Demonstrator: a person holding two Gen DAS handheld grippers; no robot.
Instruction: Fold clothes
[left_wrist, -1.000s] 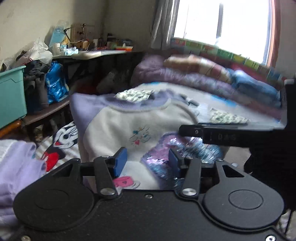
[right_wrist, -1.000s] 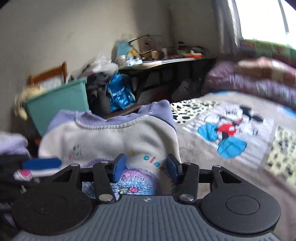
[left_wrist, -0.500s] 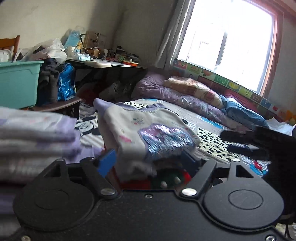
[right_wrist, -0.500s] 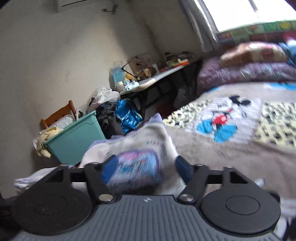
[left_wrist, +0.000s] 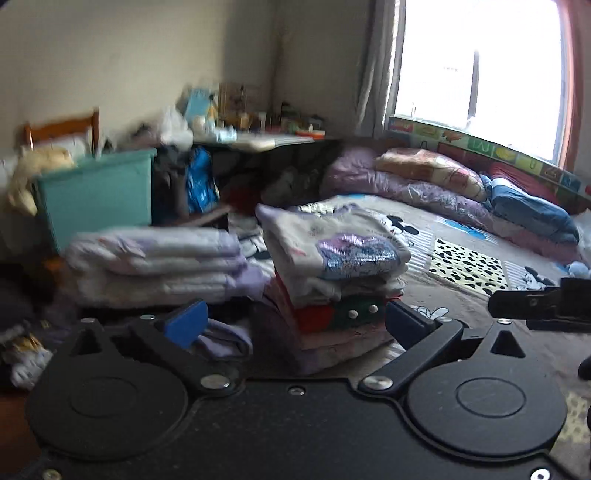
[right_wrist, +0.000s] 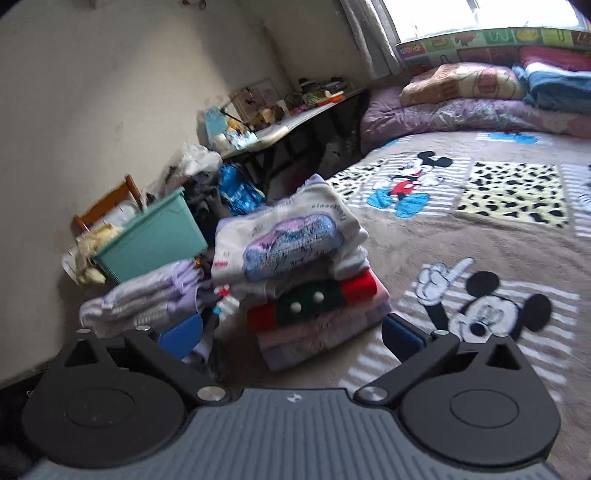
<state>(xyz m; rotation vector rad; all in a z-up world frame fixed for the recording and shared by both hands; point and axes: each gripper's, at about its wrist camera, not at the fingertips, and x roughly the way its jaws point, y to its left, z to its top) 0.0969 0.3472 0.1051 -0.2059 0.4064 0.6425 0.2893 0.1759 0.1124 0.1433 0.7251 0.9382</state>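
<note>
Left gripper, right gripper: fingers opening wide, empty; folded sweatshirt tops clothes stack

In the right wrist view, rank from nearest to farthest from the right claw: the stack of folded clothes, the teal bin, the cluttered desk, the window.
1. stack of folded clothes, just ahead of the right claw, on the bed.
2. teal bin, behind it, left.
3. cluttered desk, along the wall.
4. window, top right, beyond the bedding.
</note>
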